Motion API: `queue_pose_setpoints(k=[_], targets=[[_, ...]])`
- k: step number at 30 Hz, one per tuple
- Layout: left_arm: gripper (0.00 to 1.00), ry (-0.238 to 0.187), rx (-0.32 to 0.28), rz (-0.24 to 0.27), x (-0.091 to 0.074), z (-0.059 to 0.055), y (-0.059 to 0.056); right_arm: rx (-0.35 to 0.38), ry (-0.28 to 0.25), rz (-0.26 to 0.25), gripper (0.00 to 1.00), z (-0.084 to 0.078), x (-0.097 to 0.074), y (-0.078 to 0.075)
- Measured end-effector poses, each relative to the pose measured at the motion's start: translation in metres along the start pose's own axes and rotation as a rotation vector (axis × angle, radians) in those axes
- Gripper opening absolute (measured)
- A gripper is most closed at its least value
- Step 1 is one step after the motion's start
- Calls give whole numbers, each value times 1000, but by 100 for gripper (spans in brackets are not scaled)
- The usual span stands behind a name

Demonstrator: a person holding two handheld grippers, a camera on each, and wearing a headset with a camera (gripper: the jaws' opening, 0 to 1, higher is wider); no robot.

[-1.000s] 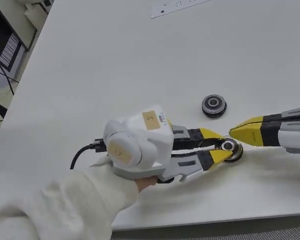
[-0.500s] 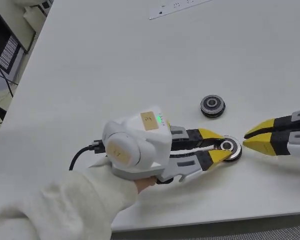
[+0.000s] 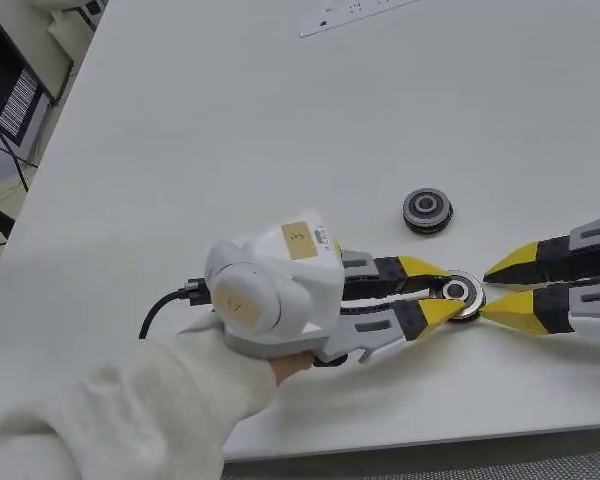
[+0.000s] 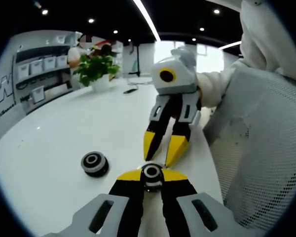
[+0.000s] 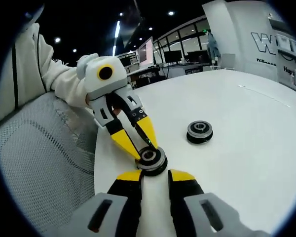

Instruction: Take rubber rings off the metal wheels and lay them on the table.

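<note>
The left gripper [image 3: 446,292] has its yellow-tipped black fingers [image 3: 420,270] closed on a small round metal wheel [image 3: 461,293], which lies flat on the white desk [image 3: 230,130] and is pinched across its sides at the very fingertips. The black rubber ring [image 5: 162,160] is on the wheel's rim, so nothing has come off yet. Opposite, the right gripper [image 3: 487,290] points at the same wheel with its fingers [image 3: 520,258] partly open. One tip sits on each side of the wheel's far edge, and they hold nothing. Whether those tips already touch the ring I cannot tell.

A second wheel of the same kind, dark-rimmed with a metal centre [image 3: 427,210], lies apart from both sets of fingers, off to the outer side of the left pair.

The main risk, as I judge it, is the thin hold. The left fingers grip by their tips only, so a pull from the right could drag the whole wheel out or spin it free. The right fingers might also close on metal and ring together, so the ring would only stretch and snap back. A slip could knock the held wheel across the desk.
</note>
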State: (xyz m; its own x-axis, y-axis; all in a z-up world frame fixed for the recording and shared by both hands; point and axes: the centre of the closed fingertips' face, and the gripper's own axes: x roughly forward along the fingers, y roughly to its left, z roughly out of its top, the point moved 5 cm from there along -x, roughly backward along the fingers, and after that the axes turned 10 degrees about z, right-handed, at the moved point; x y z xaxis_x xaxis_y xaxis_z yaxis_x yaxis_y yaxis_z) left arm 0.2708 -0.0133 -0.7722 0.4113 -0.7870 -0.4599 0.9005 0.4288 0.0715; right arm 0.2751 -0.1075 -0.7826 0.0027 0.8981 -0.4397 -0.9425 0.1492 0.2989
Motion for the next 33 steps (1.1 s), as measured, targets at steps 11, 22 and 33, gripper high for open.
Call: queue_pose_setpoints(k=[11,22,33], targets=[[13,-3,-3,0,0,0,-1,-65,24,-27,6,-2,1,-4],[13,-3,-4,1,-1,0,-1,-19,18,-18,3,-2,2,-4],[13,-1,1,7,-2,-1,1,9,76,47,2,2,6,-2]])
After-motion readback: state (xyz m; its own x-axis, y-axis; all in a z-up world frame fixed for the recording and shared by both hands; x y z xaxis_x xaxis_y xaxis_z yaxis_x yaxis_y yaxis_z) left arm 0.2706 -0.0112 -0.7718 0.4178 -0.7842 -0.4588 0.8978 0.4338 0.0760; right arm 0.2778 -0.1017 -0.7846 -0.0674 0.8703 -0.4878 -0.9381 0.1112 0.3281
